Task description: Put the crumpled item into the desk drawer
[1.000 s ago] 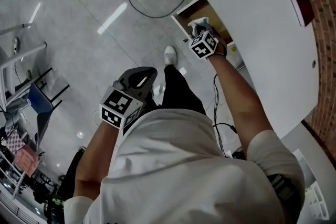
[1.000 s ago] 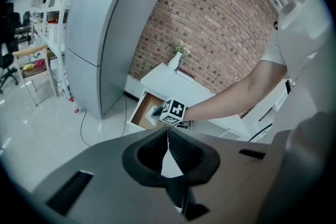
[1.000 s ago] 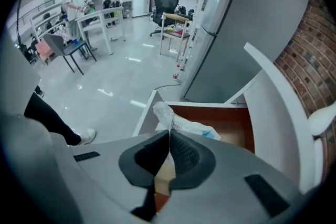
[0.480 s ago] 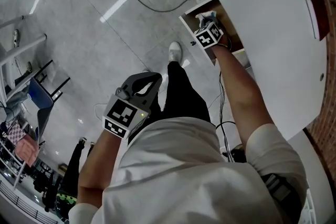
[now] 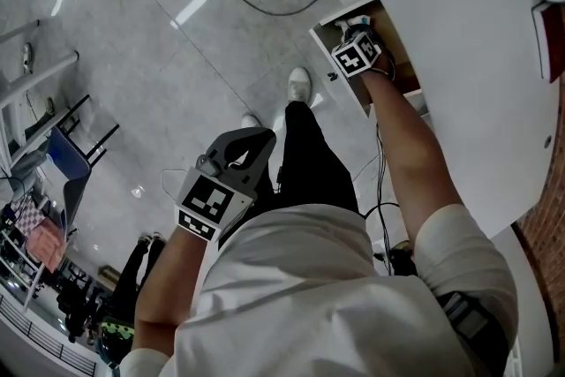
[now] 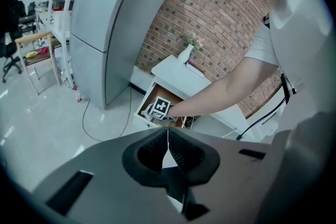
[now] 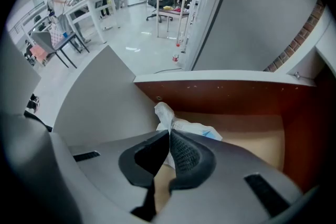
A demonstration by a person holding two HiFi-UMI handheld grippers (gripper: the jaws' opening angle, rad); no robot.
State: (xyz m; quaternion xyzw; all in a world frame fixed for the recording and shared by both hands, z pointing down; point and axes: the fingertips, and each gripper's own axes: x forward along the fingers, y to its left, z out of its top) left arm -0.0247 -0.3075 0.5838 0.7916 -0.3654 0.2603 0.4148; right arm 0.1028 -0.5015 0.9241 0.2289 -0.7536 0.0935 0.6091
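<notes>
Your left gripper (image 5: 258,137) hangs idle well away from the drawer (image 5: 399,47), out over the floor (image 5: 132,57), its 2 jaws pressed together with nothing between them. Your right gripper (image 5: 353,26) reaches down inside the open drawer, jaws clamped on the crumpled item (image 7: 181,122). The item hangs just above the drawer's pale wooden bottom, near its dark reddish back wall. I judge this to be the placing step, nearly complete, since the item is already within the drawer's walls. Your next move is to part the right jaws, let it drop, and lift straight out without dragging it along. The item looks like thin white wrapping, wadded and creased, with 1 patch of blue print. It seems light and may cling to the ribbed pads (image 7: 184,152). The drawer juts out from under the white desk (image 5: 468,75).
</notes>
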